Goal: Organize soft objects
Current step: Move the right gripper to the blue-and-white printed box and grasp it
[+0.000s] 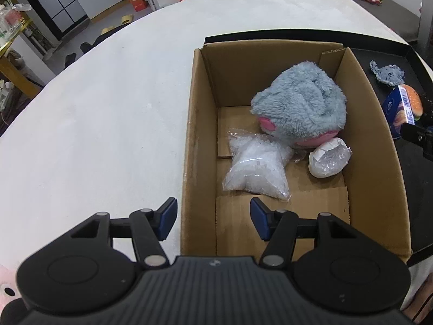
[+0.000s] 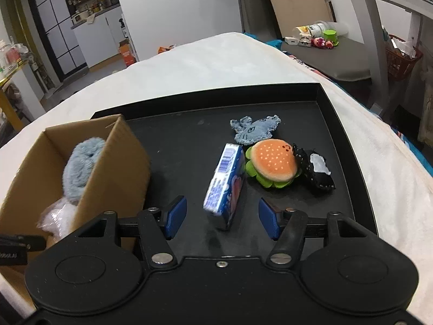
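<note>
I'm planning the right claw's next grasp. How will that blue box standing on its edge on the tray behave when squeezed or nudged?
The blue box looks like stiff printed card with flat faces, so it should hold its shape. It stands narrow and leaning between the open right claw pads, so a nudge would probably tip it toward the burger plush. Its glossy print may be somewhat slippery.

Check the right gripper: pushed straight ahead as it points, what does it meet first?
Likely the blue box, on edge on the black tray, centred between the open right gripper's fingers. The burger plush sits behind-right; depth is unclear.

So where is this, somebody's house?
Probably a home: a kitchen counter crowded with jars behind a glass door, slippers on the floor, and toys on a side table.
</note>
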Motion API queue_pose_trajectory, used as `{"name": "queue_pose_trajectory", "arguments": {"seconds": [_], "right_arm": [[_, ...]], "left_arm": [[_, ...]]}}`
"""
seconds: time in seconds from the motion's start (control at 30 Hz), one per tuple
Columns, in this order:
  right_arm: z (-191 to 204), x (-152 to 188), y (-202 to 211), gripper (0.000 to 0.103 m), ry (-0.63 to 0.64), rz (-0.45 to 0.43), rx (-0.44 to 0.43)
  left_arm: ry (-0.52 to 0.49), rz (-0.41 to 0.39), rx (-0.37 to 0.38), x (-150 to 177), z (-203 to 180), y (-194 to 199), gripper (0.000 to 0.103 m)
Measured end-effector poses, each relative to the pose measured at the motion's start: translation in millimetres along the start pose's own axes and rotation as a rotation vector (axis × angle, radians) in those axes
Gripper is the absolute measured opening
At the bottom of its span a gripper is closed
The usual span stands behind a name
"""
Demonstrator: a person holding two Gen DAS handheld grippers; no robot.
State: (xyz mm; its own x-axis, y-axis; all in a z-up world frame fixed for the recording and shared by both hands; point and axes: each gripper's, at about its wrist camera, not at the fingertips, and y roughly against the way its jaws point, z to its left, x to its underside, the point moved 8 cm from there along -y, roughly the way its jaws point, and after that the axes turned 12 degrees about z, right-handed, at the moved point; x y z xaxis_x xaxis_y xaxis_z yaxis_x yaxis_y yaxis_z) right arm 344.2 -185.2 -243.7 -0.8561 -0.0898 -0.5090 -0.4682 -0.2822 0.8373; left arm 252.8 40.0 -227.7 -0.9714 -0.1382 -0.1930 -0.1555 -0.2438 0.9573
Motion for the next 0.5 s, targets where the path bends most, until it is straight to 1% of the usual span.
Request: {"name": "queue_pose_trajectory", "arguments": {"seconds": [0.13, 0.23, 0.33, 0.4, 0.43, 0.47, 0.5], "right_arm": [[-8, -4, -6, 0.059, -0.042, -0.004, -0.03], [-11, -4, -11, 0.058, -0.049, 0.005, -0.04], [-9, -5, -14, 0.056, -0.051, 0.005, -0.06], [-8, -5, -17, 0.046, -0.045, 0.011, -0.073], [-7, -5, -19, 0.032, -0.044, 0.018, -0.073], [-7, -4, -20, 0.023, -0.043, 0.025, -0.073], [-6, -4, -20, 0.021, -0.039, 0.024, -0.067]], "left_arm": [[0.002, 0.018, -0.013, 0, -6, -1, 0.058], [0.001, 0.021, -0.026, -2, -9, -2, 0.058], [0.004, 0.025, -0.033, -2, -12, -1, 0.058], [0.001, 0.031, -0.038, -1, -13, -1, 0.058], [0.0, 0.033, -0.042, -1, -12, -1, 0.058], [0.0, 0.034, -0.045, -1, -11, -1, 0.058], [0.003, 0.034, -0.046, 0, -11, 0, 0.058]]}}
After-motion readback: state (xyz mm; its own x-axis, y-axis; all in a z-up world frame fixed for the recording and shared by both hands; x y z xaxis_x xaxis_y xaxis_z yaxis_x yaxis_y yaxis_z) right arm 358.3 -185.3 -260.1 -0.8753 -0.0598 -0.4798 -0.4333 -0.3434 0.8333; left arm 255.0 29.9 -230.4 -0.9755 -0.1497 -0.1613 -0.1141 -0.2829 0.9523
